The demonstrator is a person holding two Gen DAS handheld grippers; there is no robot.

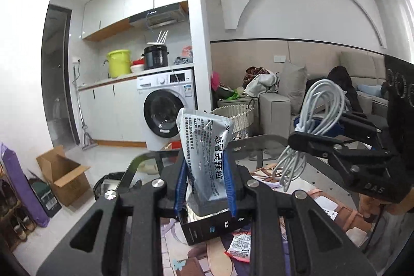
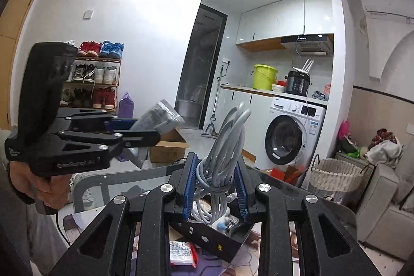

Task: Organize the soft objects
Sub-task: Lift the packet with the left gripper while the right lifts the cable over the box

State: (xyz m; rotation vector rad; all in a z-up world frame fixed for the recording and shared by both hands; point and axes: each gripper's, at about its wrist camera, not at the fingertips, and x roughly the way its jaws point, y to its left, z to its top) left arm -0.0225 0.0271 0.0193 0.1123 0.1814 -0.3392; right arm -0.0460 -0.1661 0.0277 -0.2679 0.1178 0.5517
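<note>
2 grippers up, both loaded, both above table. Left gripper (image 1: 205, 188) clamped on silver sachet (image 1: 204, 146), blue pads pressing both sides, sachet upright, top tilted toward 11 o'clock. Right gripper (image 2: 214, 188) clamped on coiled grey-white cable (image 2: 225, 154), coil standing up between blue pads, loops leaning to 1 o'clock.

Directly below both: open black box (image 2: 220, 242) on table, holding more white cable bits. Red-and-white packet (image 2: 181, 254) lying flat just beside box, at 7 o'clock of it in right wrist view, at 4 o'clock of it in left wrist view (image 1: 240, 246). Glass table edge (image 1: 145, 159) curving across at 10 o'clock, floor beyond it. Cardboard box (image 1: 64, 172) on floor at 9 o'clock, well apart from table. Open air above and ahead of both loads; grippers near each other but apart.

Left wrist view only: right gripper (image 1: 308, 140) seen side-on at 3 o'clock with cable (image 1: 320, 105) hanging through it, sofa (image 1: 297, 87) with clothes pile, papers on table at 4 o'clock. Right wrist view only: left gripper (image 2: 145, 132) side-on at 9 o'clock with sachet (image 2: 160, 115) sticking out, holding hand (image 2: 38, 183) under it, shoe rack (image 2: 95, 74) at 10 o'clock. Both views: washing machine (image 1: 165, 105), wicker basket (image 1: 235, 118), yellow-green bucket (image 1: 119, 62) on counter.
</note>
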